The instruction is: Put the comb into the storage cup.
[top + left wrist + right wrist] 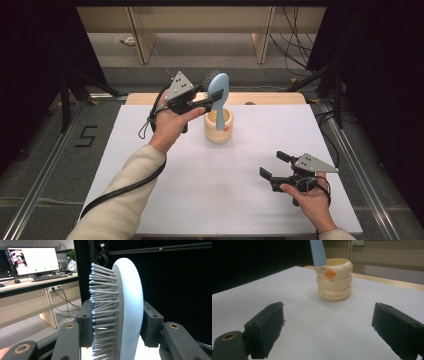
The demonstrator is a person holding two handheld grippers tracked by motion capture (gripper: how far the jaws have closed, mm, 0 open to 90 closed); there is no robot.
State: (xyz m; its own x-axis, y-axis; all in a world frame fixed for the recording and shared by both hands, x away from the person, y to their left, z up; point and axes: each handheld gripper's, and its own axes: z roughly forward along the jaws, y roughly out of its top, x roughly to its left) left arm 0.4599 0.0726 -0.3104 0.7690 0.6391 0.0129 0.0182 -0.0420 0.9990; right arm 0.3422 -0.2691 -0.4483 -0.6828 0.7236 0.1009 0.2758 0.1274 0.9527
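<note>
A: What did you log for the brush?

B: I noted the pale blue hairbrush (218,92) stood nearly upright, long axis vertical, head up and handle tip down inside the cream ringed cup (218,131) at the far middle of the white table (165,200). Bristles faced left in the high view.

A: And my left side?

B: I had the left gripper (204,98) raised, forearm angled up from the lower left, jaws level and clamped on the brush head, one pad on the bristles (103,315), one on its back.

A: The right?

B: I recorded the right gripper (274,165) low near the table's front right, hand beneath it, jaws spread wide, holding nothing, aimed towards the cup.
</note>
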